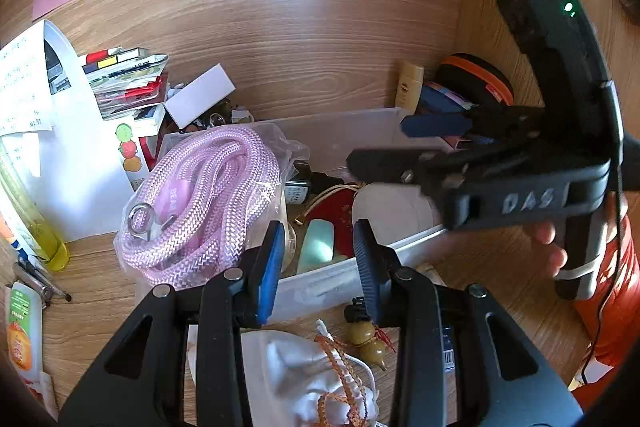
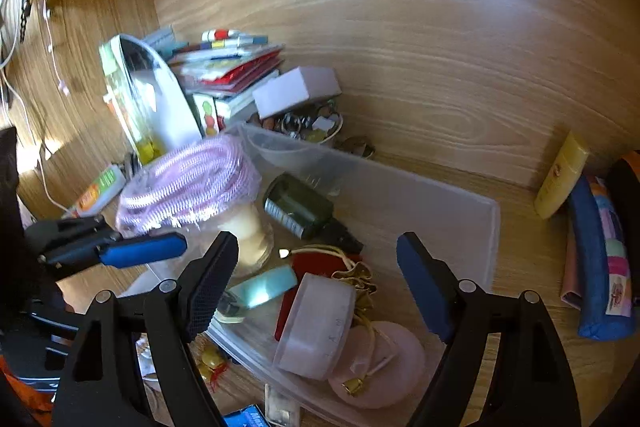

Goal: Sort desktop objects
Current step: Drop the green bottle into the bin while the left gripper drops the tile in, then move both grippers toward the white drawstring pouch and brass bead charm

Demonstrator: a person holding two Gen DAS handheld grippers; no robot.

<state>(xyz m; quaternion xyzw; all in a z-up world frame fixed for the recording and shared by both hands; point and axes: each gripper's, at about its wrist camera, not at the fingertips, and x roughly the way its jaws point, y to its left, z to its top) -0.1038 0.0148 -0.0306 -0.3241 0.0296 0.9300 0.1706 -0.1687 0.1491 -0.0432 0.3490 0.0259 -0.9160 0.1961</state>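
We take the clear plastic bin (image 2: 460, 211) on the desk (image 2: 532, 267) as our landmark. It already holds several sorted items: a bagged pink rope (image 1: 200, 195) piled at its left end, a dark green bottle (image 2: 298, 207) lying on its side in the middle, a pale candle jar (image 2: 250, 239) under the rope, a mint-coloured block (image 2: 266, 289), and a round white container (image 2: 316, 327) tipped against the near wall.

Our right gripper (image 2: 316, 291) hangs just above the bin's near half with its jaws wide and nothing between them; the white container sits below the gap. Our left gripper (image 1: 318, 263) waits at the bin's near wall, jaws narrow and, as far as we can see, empty, with the wall visible in the gap.

Still outside the bin, on the desk at its near side, lie a small yellow gourd charm (image 1: 366, 341) and a white drawstring pouch (image 1: 304, 379). A yellow tube (image 2: 562, 175) and a blue pencil case (image 2: 596, 267) stand beyond the bin's right end.

We judge the sorting to be midway: the right gripper appears to be either settling something inside the bin or coming away from it. The next move calls for picking one loose item, probably the gourd charm or pouch, and lowering open jaws squarely over it without catching the bin wall.
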